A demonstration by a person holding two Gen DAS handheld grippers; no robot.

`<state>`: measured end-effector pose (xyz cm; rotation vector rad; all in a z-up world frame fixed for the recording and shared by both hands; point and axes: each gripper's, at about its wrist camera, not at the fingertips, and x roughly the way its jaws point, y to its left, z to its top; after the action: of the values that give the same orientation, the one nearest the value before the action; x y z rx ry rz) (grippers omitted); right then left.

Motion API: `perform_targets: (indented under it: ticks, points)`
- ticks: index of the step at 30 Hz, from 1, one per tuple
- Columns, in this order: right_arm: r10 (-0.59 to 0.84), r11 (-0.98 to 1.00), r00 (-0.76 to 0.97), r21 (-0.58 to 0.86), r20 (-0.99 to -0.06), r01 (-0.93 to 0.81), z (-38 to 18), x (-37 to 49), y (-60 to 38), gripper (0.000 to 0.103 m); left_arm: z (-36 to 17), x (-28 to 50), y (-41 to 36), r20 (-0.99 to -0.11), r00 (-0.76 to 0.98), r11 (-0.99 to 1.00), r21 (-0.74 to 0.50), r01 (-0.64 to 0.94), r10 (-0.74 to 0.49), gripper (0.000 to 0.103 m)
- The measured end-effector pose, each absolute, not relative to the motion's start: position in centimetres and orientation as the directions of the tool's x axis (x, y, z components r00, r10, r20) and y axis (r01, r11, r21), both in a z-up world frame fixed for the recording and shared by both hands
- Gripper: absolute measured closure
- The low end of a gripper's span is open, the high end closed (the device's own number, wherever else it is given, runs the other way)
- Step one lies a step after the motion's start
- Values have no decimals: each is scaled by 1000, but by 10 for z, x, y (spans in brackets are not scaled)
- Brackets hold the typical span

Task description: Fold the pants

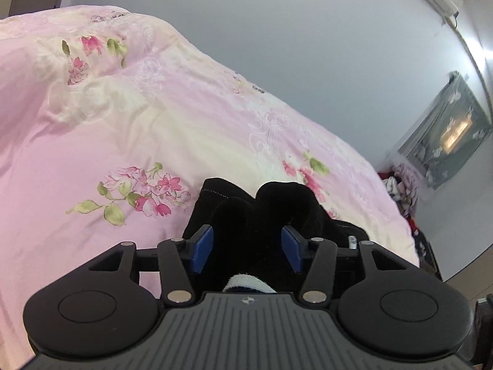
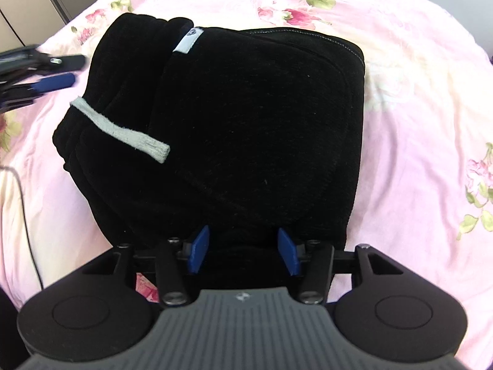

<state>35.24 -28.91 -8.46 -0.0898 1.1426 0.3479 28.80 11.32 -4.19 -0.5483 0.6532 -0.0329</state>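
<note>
The black pants (image 2: 246, 129) lie as a compact, several-layered bundle on the pink floral quilt (image 2: 416, 108), so by the look of it the folding is at or close to its last step. Farthest left in the right wrist view, the left gripper (image 2: 58, 71) shows blurred and just beside the bundle's left edge, its blue pads apart and nothing between them. In its own view the left gripper (image 1: 248, 246) has both blue pads (image 1: 203, 246) standing clear, with a rumpled hump of black cloth rising in the gap but not pinched. A pale drawstring (image 2: 123, 129) trails loose across the left folds, and a small white label (image 2: 188, 41) sits near the top. At the lower middle, the right gripper (image 2: 243, 249) points down at the bundle's near edge, jaws about half parted; the cloth lies between or beneath them, and whether the pads press on it I cannot tell. The next move probably calls for tidying: flattening the bunched left side, tucking the drawstring in, and then lifting both grippers away without dragging the layers askew.
</note>
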Motion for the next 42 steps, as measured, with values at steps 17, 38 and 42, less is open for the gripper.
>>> perform_targets:
  ticks: [17, 38, 42]
  points:
    - [171, 931, 376, 24, -911, -365, -84, 342, -254, 43, -76, 292, 83, -722, 657, 947, -320, -38, -217, 61]
    - [165, 894, 403, -36, -900, -447, -124, 327, -241, 33, -132, 287, 104, -921, 386, 992, 3, -124, 51, 103]
    - [190, 893, 417, -20, -889, -450, -124, 323, -245, 29, -117, 266, 117, -881, 474, 991, -74, -111, -12, 102]
